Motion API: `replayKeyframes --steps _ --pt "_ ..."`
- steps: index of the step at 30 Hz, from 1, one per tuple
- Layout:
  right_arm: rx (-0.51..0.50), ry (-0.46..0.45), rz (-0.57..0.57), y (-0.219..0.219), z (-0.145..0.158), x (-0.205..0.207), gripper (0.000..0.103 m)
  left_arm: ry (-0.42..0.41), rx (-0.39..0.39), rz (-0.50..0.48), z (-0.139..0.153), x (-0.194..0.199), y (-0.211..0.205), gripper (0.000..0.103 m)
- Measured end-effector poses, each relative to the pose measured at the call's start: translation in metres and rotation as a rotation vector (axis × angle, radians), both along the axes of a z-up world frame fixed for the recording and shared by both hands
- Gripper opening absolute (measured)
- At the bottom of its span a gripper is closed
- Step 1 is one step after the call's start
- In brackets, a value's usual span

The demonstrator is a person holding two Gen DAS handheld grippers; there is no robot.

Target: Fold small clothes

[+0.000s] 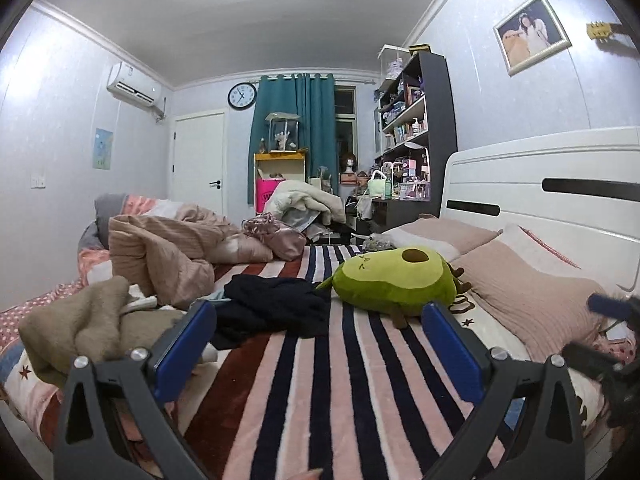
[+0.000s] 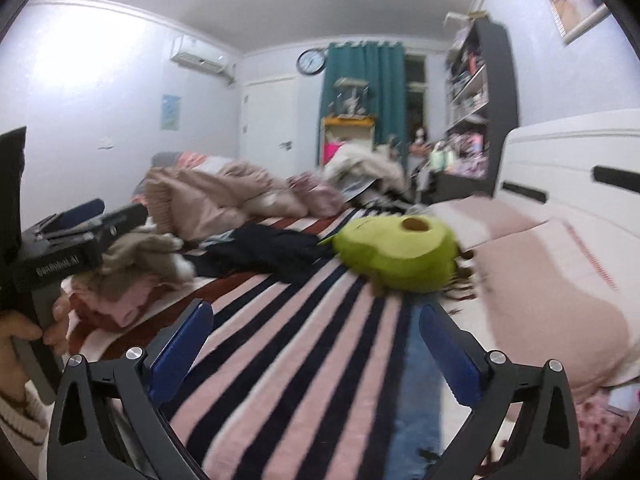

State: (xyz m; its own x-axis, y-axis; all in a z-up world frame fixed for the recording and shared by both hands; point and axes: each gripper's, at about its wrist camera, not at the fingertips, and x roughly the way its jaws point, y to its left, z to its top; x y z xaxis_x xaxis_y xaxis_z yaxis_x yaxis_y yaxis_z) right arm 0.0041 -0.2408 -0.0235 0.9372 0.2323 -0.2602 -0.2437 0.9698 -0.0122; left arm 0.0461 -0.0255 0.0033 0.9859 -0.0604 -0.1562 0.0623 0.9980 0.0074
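Observation:
Small clothes lie heaped on a striped blanket [image 1: 320, 400]. A crumpled dark garment [image 1: 272, 308] sits ahead of my left gripper [image 1: 318, 344], which is open with only blanket between its blue pads. A tan fleece garment [image 1: 80, 328] lies to its left. In the right wrist view my right gripper [image 2: 316, 340] is open over the blanket, and a blue denim piece [image 2: 416, 380] lies flat beside its right finger. The dark garment [image 2: 272, 248], the tan garment [image 2: 136, 256] and a pink piece [image 2: 120, 304] lie further back. A hand [image 2: 24, 332] holds my left gripper [image 2: 108, 214] at the left edge.
A green avocado plush [image 1: 394, 284] lies mid-bed beside the dark garment. Pink pillows [image 1: 532, 296] and a white headboard [image 1: 540, 184] fill the right side. A rumpled beige duvet [image 1: 168, 252] is piled at the far left. Shelves and a cluttered desk [image 1: 404, 152] stand beyond the bed.

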Motion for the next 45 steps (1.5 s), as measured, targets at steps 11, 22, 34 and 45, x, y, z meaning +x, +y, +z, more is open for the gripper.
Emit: replayKeyframes --steps 11,22,34,45 --pt "0.002 -0.064 -0.001 -0.004 0.012 -0.013 0.103 0.001 0.008 0.022 -0.003 -0.014 -0.004 0.102" --pt "-0.019 -0.07 0.029 0.007 0.016 -0.009 0.102 0.001 -0.007 0.046 -0.005 -0.019 0.021 0.102" --pt "-0.019 -0.069 0.032 0.007 0.017 -0.008 0.103 0.003 -0.01 0.066 -0.006 -0.017 0.03 0.102" --pt "-0.02 -0.078 0.028 0.004 0.017 -0.004 0.102 -0.005 0.004 0.076 -0.006 -0.015 0.028 0.102"
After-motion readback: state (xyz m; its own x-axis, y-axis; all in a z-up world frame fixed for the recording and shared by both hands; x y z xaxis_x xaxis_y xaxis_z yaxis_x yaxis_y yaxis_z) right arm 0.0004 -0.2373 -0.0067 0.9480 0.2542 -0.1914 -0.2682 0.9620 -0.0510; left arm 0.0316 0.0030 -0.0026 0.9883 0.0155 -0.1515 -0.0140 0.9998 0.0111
